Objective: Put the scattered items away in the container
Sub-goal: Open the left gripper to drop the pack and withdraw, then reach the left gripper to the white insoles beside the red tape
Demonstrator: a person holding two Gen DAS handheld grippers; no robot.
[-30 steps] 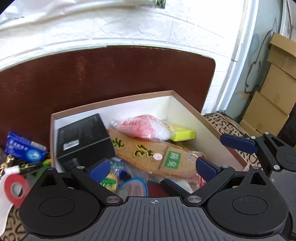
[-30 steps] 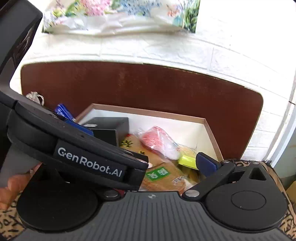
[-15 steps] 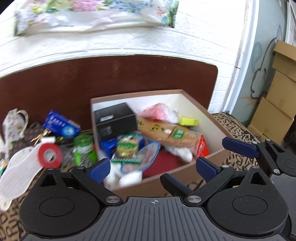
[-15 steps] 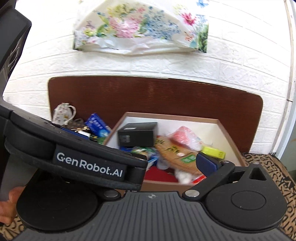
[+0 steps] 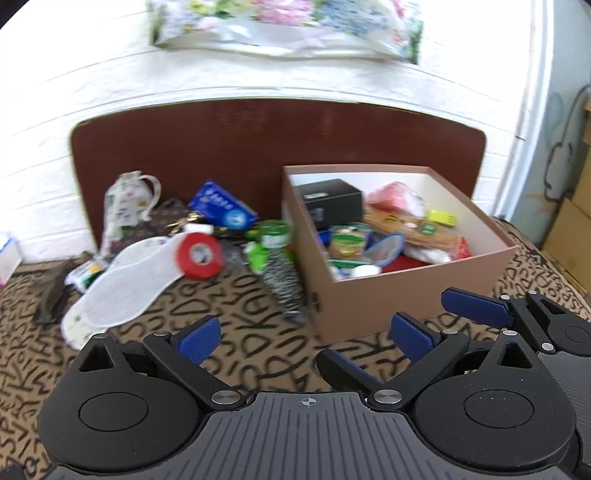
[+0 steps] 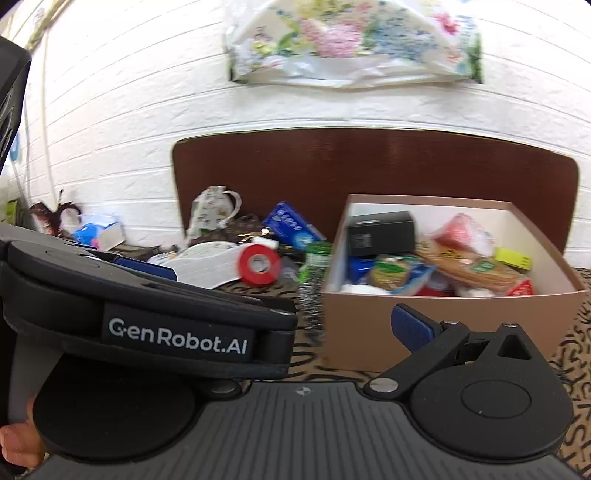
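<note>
A tan cardboard box holds a black box, snack packets and other items. Left of it lie scattered things: a red tape roll, a white insole, a blue packet, a green-capped bottle, a metal scourer and a drawstring pouch. My left gripper is open and empty, in front of the box's near-left corner. My right gripper is open and empty; its left finger is hidden behind the left gripper's body.
A dark wooden headboard and a white brick wall stand behind. The surface is a patterned brown cloth. Cardboard boxes stand at the far right. A floral bag hangs on the wall.
Both grippers have pulled back and up from over the box. The box now sits farther away, and the scattered items to its left have come into view.
</note>
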